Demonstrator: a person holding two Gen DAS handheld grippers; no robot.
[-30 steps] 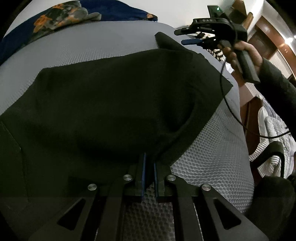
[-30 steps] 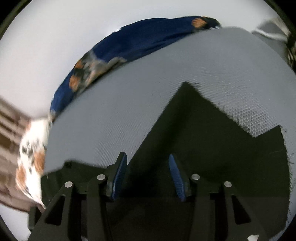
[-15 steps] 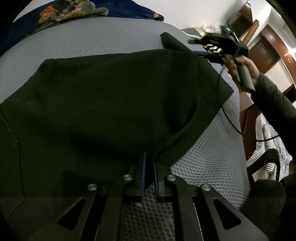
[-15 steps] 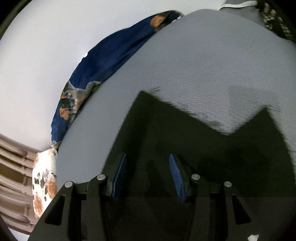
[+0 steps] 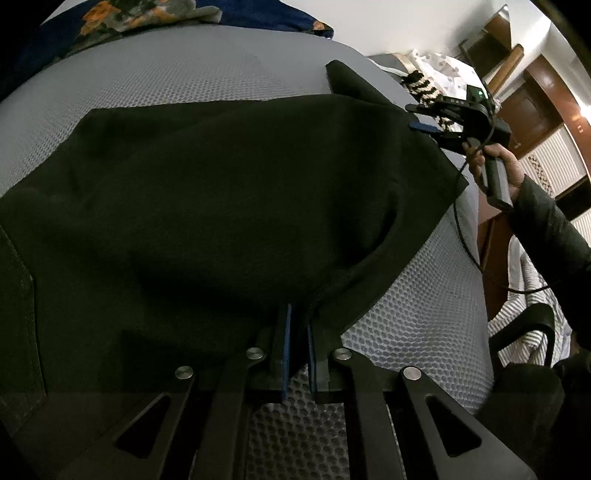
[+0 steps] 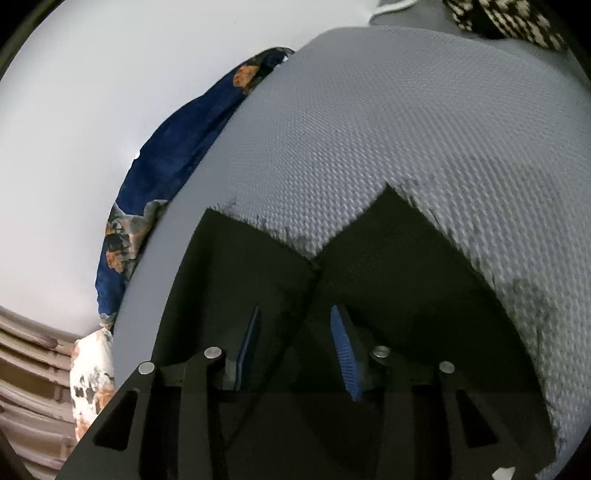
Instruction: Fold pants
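Black pants (image 5: 221,206) lie spread over a grey mesh-covered bed (image 5: 184,77). My left gripper (image 5: 298,314) is shut on the near edge of the pants, with cloth bunched between its blue pads. My right gripper (image 5: 424,120) shows at the pants' far right edge in the left wrist view, held in a hand. In the right wrist view the right gripper (image 6: 295,317) is open, its blue pads apart over two pointed corners of the black pants (image 6: 388,266), which lie flat on the bed (image 6: 369,129).
A dark blue patterned blanket (image 5: 147,14) lies along the bed's far edge by the white wall and also shows in the right wrist view (image 6: 162,173). A black chair (image 5: 524,332) and striped cloth stand at the bed's right side. Wooden furniture (image 5: 532,99) is behind.
My right gripper has come down lower and closer over the far corners of the pants. My left gripper stays shut on the near edge, the cloth barely shifted.
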